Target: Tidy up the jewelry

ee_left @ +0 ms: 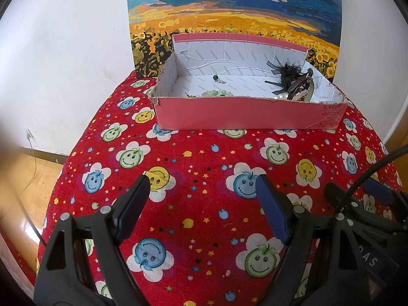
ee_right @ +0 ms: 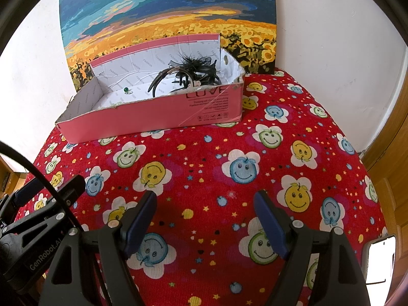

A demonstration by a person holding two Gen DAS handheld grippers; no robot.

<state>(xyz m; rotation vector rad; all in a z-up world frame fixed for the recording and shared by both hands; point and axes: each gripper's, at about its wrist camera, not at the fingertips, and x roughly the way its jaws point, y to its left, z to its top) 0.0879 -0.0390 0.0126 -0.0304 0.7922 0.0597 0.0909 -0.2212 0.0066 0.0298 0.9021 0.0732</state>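
Red cloth printed with smiling flowers covers the tabletop (ee_left: 193, 153), and nearest to us both pairs of tongs hang above it with nothing between their blue pads: the left tongs (ee_left: 204, 193) stand wide apart, and so do the right tongs (ee_right: 205, 210). No jewelry lies on the cloth that we can see, so we judge the sorting to be either just starting or nearly finished.

To do this step well, we should pick one piece at a time, come down over the low front wall, and close on a firm part instead of a loose strand.

Farther off, well apart from both tongs, sits the pink box (ee_left: 244, 113). Inside it lie a green bead earring (ee_left: 216, 77), pale green beads (ee_left: 216, 93) against the front wall, and a black feathered hairpiece (ee_right: 196, 70) toward its right end. Behind the box leans a sunflower painting (ee_left: 229, 7).
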